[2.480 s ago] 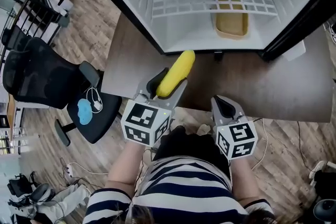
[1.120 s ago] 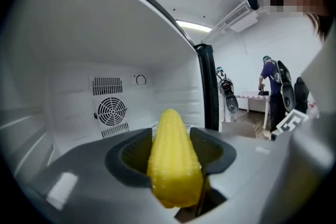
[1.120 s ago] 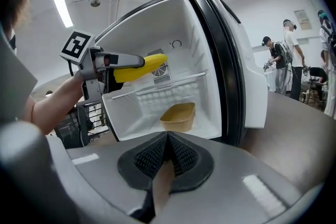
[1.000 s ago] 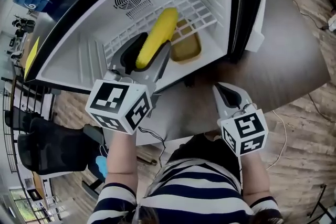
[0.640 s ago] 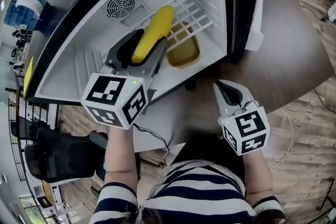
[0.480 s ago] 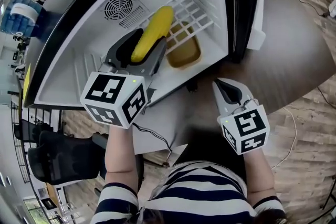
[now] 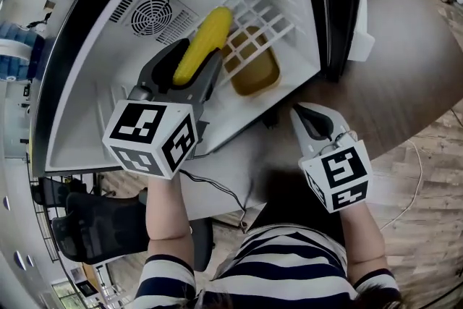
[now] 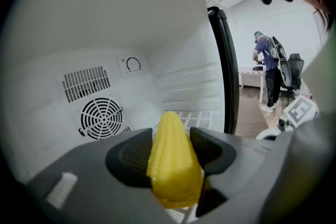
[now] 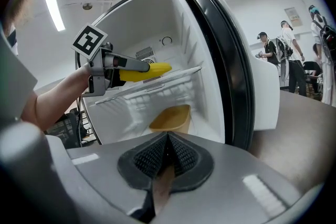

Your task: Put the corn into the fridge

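Since the fridge [image 7: 94, 94] stands with its door swung wide, you have a clear reach to the white wire shelf [image 7: 255, 14]. The yellow tub [image 7: 255, 72] sits on the floor beneath that shelf, so it doesn't get in your way. The corn [image 7: 204, 41] is inside the cavity, above the shelf and pointing toward the back wall. Your left gripper [image 7: 195, 60] clamps its thick end, which keeps it level for setting down. Your right gripper [image 7: 315, 121] waits outside over the table, jaws pressed together on nothing.
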A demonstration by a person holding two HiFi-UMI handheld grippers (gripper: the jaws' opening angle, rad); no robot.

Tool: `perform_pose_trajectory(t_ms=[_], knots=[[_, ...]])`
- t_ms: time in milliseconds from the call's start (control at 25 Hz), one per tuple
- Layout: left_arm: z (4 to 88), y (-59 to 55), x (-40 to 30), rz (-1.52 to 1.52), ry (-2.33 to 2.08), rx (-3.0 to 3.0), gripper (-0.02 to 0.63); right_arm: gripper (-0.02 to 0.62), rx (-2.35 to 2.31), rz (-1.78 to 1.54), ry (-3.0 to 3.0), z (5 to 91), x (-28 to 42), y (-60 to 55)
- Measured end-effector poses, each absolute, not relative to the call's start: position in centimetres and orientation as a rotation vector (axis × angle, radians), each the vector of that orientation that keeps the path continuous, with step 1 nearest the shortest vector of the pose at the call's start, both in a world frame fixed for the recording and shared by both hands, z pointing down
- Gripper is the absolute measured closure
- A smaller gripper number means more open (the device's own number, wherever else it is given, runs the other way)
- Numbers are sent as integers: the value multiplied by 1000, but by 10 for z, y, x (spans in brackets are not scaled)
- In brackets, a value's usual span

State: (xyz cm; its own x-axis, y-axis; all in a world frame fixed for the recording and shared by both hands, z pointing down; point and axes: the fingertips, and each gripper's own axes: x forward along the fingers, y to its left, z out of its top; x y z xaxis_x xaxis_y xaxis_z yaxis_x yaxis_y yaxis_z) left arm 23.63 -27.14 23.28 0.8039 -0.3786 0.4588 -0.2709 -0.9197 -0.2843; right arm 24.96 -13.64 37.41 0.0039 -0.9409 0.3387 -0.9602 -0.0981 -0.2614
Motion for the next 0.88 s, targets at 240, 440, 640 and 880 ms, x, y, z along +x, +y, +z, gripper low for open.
perform_pose_trajectory(t_ms=[240,440,640,880], knots=[[242,-279,237,-809,502,-2772,606,603,2202,699,-2073,382,249,-141],[245,-285,238,-812,514,-2750,606,602,2193,717,-2083,389,247,-143],[249,-286,240,-821,508,-2735,606,601,2198,742,-2089,393,245,-144],[250,-286,239,-808,508,-2709,606,603,2201,758,-2091,396,244,-144]])
